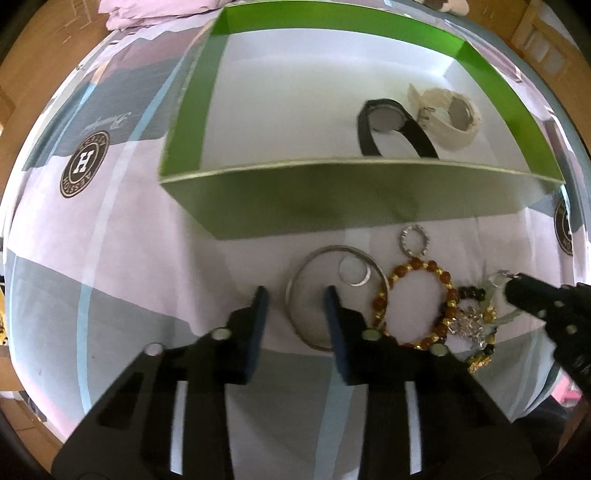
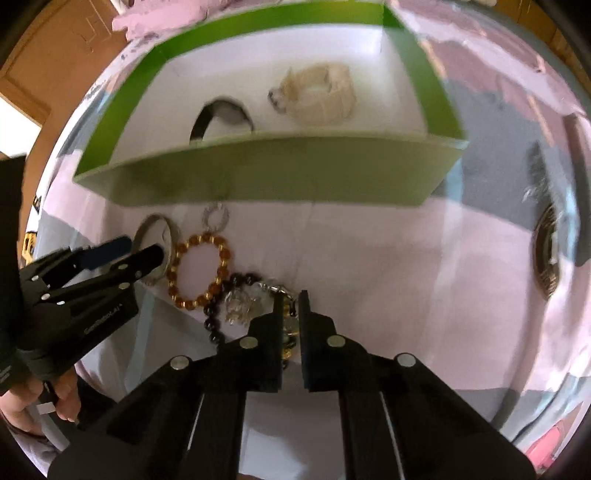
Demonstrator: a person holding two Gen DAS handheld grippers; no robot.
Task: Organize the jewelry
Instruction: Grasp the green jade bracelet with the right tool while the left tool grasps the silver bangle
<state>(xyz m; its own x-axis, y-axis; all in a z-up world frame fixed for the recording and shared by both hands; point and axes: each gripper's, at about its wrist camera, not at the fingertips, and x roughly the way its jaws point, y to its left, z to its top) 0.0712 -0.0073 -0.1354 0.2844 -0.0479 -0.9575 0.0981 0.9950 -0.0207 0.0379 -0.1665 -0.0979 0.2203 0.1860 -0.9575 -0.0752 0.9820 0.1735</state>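
A green box [image 1: 332, 205] with a white floor holds a black watch [image 1: 384, 122] and a cream watch [image 1: 447, 114]. In front of it on the cloth lie a silver bangle [image 1: 299, 288], a small silver ring [image 1: 355, 272], a sparkly ring [image 1: 414, 240], an amber bead bracelet [image 1: 413, 266] and a dark bead bracelet with a silver charm [image 2: 236, 299]. My left gripper [image 1: 295, 295] is open, its right finger inside the bangle. My right gripper [image 2: 291, 302] is nearly closed around part of the dark bracelet [image 2: 288, 343].
The patterned pink and grey bedsheet [image 1: 147, 258] carries round logos [image 1: 84, 164]. Cardboard boxes [image 2: 48, 48] stand around the bed. A pink bundle of cloth [image 1: 147, 11] lies behind the box.
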